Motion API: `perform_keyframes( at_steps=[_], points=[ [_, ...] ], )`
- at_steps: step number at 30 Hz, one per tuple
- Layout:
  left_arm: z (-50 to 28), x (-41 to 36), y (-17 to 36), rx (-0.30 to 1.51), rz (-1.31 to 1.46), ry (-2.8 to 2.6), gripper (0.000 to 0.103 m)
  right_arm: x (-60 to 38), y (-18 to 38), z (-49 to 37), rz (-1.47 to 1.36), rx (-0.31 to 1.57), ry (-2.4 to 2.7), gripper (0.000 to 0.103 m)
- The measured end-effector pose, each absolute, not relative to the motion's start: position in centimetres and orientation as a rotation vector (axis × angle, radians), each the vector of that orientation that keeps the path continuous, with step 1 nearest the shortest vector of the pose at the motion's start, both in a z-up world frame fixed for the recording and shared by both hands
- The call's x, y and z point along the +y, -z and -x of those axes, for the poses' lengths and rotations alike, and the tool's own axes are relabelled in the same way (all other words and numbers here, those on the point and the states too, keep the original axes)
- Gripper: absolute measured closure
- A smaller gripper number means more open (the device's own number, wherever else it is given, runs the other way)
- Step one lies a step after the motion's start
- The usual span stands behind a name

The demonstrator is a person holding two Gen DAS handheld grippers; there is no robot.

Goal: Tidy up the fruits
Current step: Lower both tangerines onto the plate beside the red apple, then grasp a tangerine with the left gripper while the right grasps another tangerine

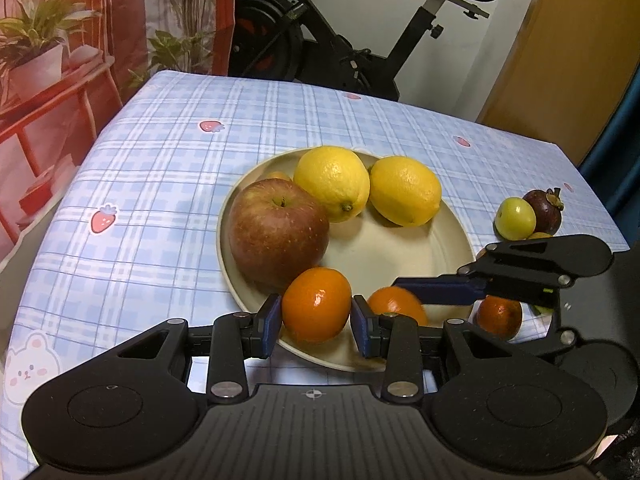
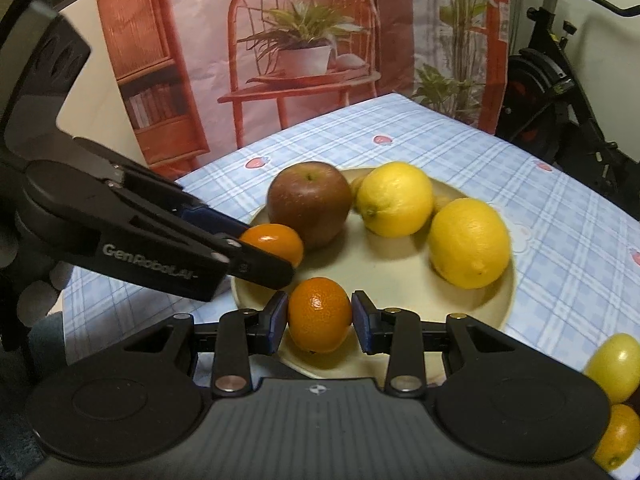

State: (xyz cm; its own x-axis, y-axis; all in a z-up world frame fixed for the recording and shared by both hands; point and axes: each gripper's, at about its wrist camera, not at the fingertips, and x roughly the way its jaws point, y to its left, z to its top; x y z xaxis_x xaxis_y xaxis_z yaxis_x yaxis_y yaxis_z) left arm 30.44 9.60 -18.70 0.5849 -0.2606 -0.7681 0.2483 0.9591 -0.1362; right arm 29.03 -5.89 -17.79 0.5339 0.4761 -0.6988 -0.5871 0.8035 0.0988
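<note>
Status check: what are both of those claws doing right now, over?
Left gripper jaws shut on small orange mandarin. Right gripper likewise, second mandarin. Both over cream round plate. Nothing blocking.

We seem to be in a home: an exercise bike [image 1: 352, 40] stands by the wall, a printed backdrop [image 2: 304, 52] of chair and houseplant hangs behind, and a strawberry-print plaid tablecloth [image 1: 168, 184] covers the bench.
</note>
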Motion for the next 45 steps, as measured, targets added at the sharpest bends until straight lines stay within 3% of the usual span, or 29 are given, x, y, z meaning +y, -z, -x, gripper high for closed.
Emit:
perform_keyframes(
  at_steps=[12, 16, 31, 45],
  points=[
    [-30.7, 9.9, 18.5, 0.89, 0.041, 0.277, 0.061, -6.0, 18.2, -29.1, 0.129, 0.807, -0.63, 0.062],
    [-30.1, 9.9, 17.5, 0.866, 0.056, 0.264, 0.061, -6.9, 17.3, -28.2, 0.139, 0.787, -0.628, 0.055],
    [-26.2, 4.8, 13.1, 0.735, 0.018, 0.308, 0.06, -18.2, 13.5, -21.7, -0.025, 0.642, -0.368, 0.054],
    [-21.9, 2.0, 16.2, 0.825, 0.002, 0.389, 0.06, -18.8, 14.1, -17.5, 0.014, 0.645, -0.381, 0.054]
  ],
)
